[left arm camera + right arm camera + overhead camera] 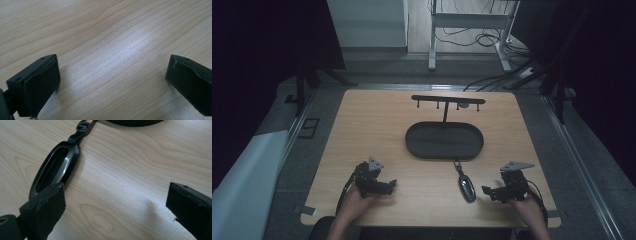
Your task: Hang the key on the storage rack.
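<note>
A black car key fob with a ring end lies flat on the wooden table, just in front of a black oval tray. From the tray rises a post with a black hook bar. My right gripper rests near the table's front right, open, its jaws pointing left toward the fob. In the right gripper view the fob lies just beyond the left jaw, outside the gap. My left gripper sits at the front left, open over bare wood.
A white desk frame with cables stands on the floor beyond the table. Black stands flank the table's far corners. A white sheet lies on the floor at the left.
</note>
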Motion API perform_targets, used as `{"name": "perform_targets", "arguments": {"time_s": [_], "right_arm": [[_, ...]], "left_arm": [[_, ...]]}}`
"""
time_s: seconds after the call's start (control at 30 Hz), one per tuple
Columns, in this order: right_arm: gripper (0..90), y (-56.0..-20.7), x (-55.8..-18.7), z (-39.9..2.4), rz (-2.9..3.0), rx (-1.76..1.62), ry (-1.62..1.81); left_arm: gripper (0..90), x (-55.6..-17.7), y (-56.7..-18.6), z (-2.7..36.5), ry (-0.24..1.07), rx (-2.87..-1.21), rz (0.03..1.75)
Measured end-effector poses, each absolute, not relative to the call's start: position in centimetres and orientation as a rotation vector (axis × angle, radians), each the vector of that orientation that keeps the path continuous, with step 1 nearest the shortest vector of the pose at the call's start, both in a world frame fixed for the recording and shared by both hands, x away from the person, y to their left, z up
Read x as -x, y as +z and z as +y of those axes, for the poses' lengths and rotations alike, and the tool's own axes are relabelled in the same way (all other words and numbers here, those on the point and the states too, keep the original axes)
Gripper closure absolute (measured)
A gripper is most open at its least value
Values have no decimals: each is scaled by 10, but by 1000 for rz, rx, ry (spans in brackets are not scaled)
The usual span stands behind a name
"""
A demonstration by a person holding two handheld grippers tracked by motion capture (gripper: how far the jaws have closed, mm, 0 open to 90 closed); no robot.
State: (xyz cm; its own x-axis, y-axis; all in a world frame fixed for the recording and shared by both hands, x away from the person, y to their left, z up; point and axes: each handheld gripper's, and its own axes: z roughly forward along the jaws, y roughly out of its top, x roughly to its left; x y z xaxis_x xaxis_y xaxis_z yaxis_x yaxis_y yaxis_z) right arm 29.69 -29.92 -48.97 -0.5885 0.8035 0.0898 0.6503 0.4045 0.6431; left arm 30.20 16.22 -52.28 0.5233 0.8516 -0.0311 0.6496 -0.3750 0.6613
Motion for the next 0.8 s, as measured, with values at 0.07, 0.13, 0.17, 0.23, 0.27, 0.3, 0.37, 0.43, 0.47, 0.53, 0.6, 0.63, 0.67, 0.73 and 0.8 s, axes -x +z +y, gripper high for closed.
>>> {"name": "perform_targets", "arguments": {"time_s": [0.07,0.13,0.17,0.23,0.27,0.3,0.37,0.43,0.47,0.53,0.6,0.63,0.67,0.73,0.8], "right_arm": [[27,-489,-297,-298,2444,-1283,949],[34,-489,-297,-296,2458,-1287,942],[34,-488,-298,-295,2468,-1294,940],[36,-488,-299,-293,2478,-1298,935],[36,-488,-299,-292,2483,-1298,928],[36,-487,-300,-291,2489,-1296,927],[36,-487,-302,-288,2496,-1292,918],[36,-486,-303,-286,2500,-1291,912],[37,-485,-304,-285,2501,-1288,909],[37,-485,-305,-282,2510,-1295,892],[38,-485,-306,-279,2526,-1287,873],[38,-485,-307,-278,2533,-1286,866],[38,-485,-307,-276,2540,-1285,860],[38,-486,-309,-273,2559,-1281,843],[39,-486,-310,-271,2571,-1272,831]], "left_arm": [[0,-302,-523,162,421,-2143,1215],[0,-302,-523,162,421,-2143,1215],[0,-302,-523,162,421,-2143,1215],[0,-302,-523,162,421,-2143,1215],[0,-302,-523,162,421,-2143,1215],[0,-302,-523,162,421,-2143,1215],[0,-302,-523,162,421,-2143,1215],[0,-302,-523,162,421,-2143,1215],[0,-302,-523,162,421,-2143,1215],[0,-302,-523,162,421,-2143,1215],[0,-302,-523,162,421,-2143,1215],[0,-302,-523,162,421,-2143,1215],[0,-302,-523,162,421,-2144,1215],[0,-302,-523,162,421,-2145,1214],[0,-302,-523,162,421,-2145,1214]]}}
